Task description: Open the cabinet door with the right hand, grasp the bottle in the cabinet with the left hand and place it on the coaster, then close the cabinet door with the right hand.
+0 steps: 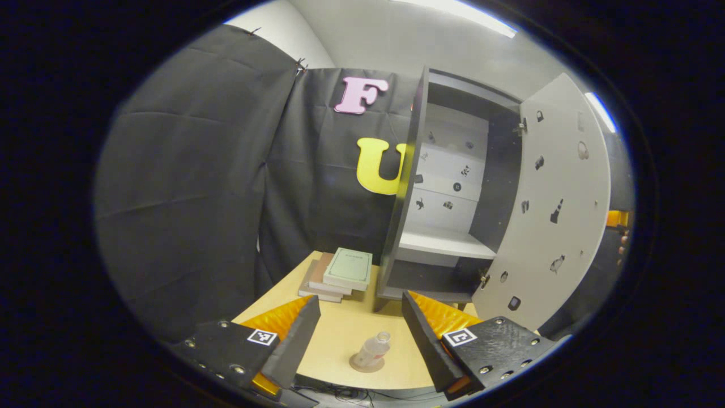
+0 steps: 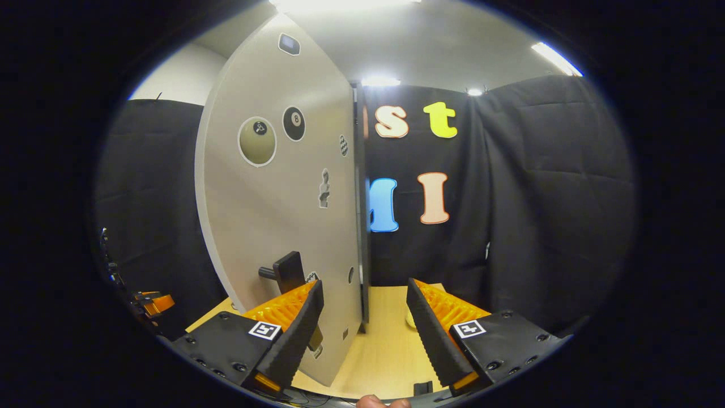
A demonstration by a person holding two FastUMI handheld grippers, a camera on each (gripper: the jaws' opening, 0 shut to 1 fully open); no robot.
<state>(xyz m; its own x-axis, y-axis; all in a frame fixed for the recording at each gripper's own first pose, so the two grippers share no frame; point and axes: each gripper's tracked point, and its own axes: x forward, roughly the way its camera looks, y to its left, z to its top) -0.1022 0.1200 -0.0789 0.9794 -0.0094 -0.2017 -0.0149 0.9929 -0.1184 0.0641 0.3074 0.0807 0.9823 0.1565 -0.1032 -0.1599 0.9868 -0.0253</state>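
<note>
A small clear bottle [image 1: 374,349] stands on a round brown coaster [image 1: 365,364] near the front edge of the wooden table [image 1: 340,334]. My left gripper [image 1: 361,300] hangs open above it, touching neither. Behind stands the dark cabinet [image 1: 403,187], its pale door [image 1: 558,192] swung wide to the right and its shelf [image 1: 442,242] bare. In the right gripper view, my right gripper [image 2: 365,286] is open at the door's free edge [image 2: 359,226]. Its left finger [image 2: 291,323] lies across the dark handle [image 2: 288,271] on the door's outer face [image 2: 272,187]; the jaws hold nothing.
A stack of books [image 1: 340,273] lies on the table left of the cabinet. Black cloth walls close in the booth. The right gripper [image 1: 618,218] with a hand peeks past the door. The left gripper [image 2: 150,303] shows far left. A fingertip [image 2: 376,402] shows at the bottom.
</note>
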